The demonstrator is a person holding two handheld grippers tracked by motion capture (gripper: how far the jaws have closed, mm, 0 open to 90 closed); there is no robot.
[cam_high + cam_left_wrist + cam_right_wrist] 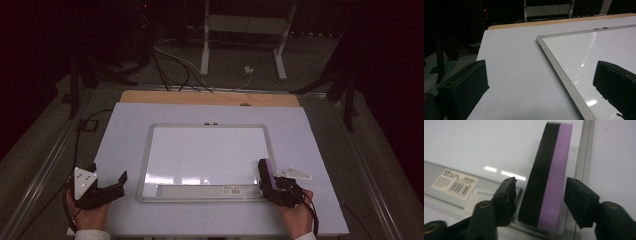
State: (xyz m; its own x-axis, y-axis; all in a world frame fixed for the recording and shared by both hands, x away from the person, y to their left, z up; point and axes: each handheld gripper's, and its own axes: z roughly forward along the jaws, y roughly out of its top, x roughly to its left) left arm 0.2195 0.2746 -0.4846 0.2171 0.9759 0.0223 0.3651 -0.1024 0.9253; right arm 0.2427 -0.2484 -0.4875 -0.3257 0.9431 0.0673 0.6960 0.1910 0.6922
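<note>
My right gripper (pixel 540 195) fingers stand released around the eraser (pixel 549 175), its long axis running away along the whiteboard (pixel 210 150) edge.

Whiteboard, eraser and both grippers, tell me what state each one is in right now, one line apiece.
Whiteboard: lying flat on the table, surface wiped clean, no writing.
Eraser: standing on edge at the board's right rim, between the right gripper's jaws, a gap on each side.
Right gripper: open, jaws straddle the eraser without pressing it.
Left gripper: open, nothing between its jaws, beside the board's left edge.
Label sticker: stuck flat on the board's tray.
</note>
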